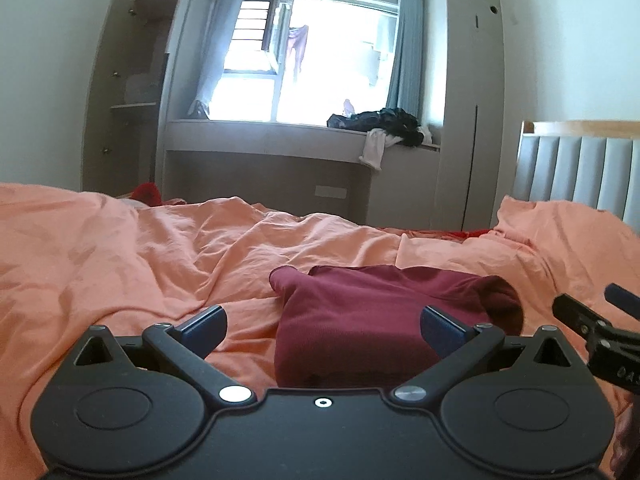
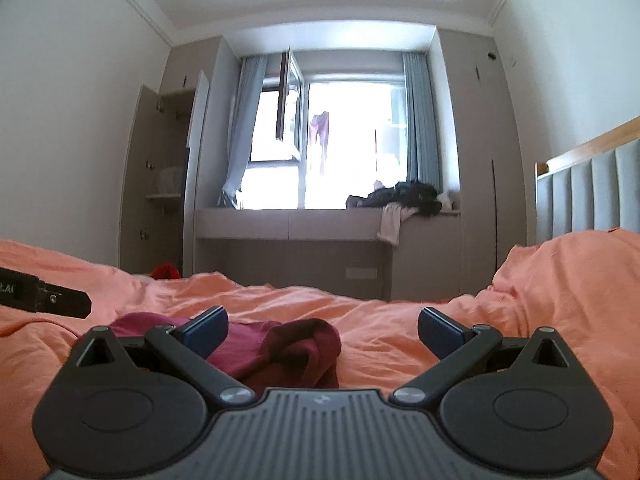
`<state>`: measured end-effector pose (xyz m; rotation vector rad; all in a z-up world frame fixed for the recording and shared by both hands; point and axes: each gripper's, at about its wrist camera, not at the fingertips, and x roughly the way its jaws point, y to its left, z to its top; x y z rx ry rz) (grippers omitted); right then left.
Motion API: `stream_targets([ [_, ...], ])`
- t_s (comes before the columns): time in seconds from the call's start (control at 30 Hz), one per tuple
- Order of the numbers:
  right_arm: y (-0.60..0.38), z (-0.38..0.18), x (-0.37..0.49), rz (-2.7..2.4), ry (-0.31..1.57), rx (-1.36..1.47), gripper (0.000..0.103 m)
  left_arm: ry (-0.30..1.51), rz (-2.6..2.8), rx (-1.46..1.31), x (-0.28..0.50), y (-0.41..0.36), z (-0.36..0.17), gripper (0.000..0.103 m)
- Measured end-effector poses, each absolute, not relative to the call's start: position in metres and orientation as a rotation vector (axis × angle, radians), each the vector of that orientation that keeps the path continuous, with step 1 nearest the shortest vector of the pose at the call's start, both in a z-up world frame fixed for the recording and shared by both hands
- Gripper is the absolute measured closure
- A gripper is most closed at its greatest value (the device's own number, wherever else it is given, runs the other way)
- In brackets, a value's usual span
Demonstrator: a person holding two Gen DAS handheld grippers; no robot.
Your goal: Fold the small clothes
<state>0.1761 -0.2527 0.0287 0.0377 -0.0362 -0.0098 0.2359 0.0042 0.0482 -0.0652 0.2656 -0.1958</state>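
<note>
The maroon garment (image 1: 384, 320) lies bunched on the orange duvet (image 1: 140, 260), dead ahead at 12 o'clock of the left gripper (image 1: 322, 332), which sits nearer. From the right gripper (image 2: 322, 332) it lies toward 10 o'clock. Both grippers' jaws stand apart, holding nothing.

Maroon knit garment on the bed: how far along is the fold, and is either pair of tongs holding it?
Looks done: the maroon knit garment lies bunched into a compact, roughly doubled shape on the orange bedsheet. In hand: nothing; the left tongs and right tongs are both open and empty. Left: its right end looks lumpy in the right wrist view, so smoothing or a final fold seems needed.
</note>
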Motion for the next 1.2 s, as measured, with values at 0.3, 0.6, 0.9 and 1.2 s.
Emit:
stream_targets([
  [0.3, -0.261, 0.029, 0.131, -0.021, -0.109, 0.052, 0.000, 0.247, -0.130, -0.052, 0.184, 0.004, 0.049, 0.000],
  [0.6, -0.264, 0.026, 0.104, -0.002, -0.107, 0.065, 0.000, 0.236, -0.094, -0.010, 0.147, 0.002, 0.042, 0.000],
  [0.9, -0.258, 0.019, 0.076, 0.040, -0.084, 0.039, 0.000, 0.247, -0.083, 0.025, 0.122, 0.000, 0.022, 0.000],
  [1.2, -0.243, 0.011, 0.069, 0.095, -0.052, -0.002, 0.000, 0.289, -0.052, -0.052, 0.118, 0.018, 0.004, 0.000],
])
